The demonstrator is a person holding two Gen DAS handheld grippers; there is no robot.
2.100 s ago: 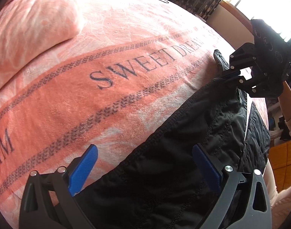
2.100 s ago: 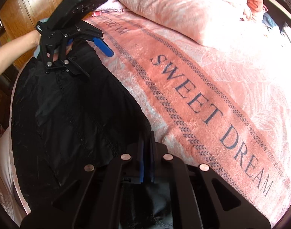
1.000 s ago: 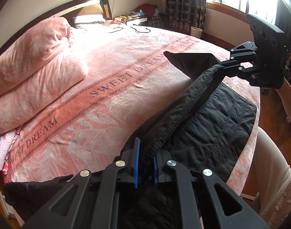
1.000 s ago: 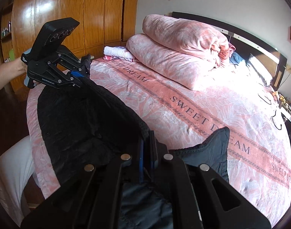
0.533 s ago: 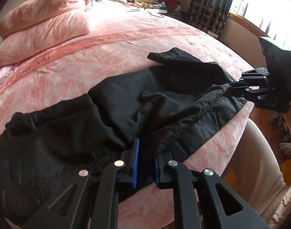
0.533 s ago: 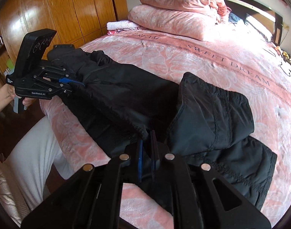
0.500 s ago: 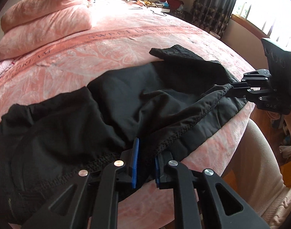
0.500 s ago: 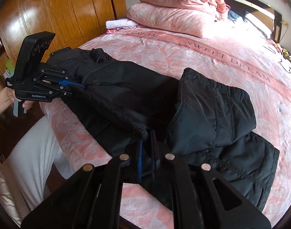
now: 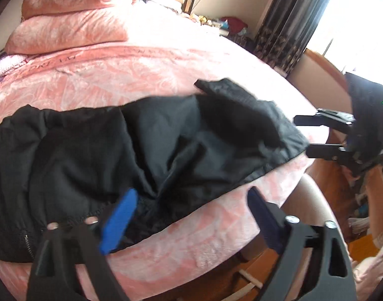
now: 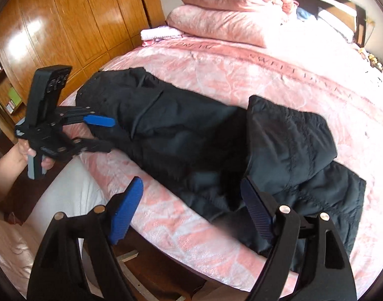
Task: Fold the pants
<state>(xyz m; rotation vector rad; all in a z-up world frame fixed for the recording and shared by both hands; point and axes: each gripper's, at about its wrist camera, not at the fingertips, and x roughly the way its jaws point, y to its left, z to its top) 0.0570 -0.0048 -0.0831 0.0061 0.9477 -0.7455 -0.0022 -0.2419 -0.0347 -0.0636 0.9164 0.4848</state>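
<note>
Beside stacked pillows (image 10: 231,7), black pants (image 10: 191,135) on pink bedspread (image 10: 241,75), both claws opening, empty.

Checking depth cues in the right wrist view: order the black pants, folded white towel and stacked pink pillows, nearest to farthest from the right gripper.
1. Black pants: on the pink blanket, directly ahead of the right gripper, whose jaws are opening with nothing between the pads.
2. Folded white towel: far left, beside the wooden wardrobe.
3. Stacked pink pillows: at the headboard; only slightly behind the towel.
</note>
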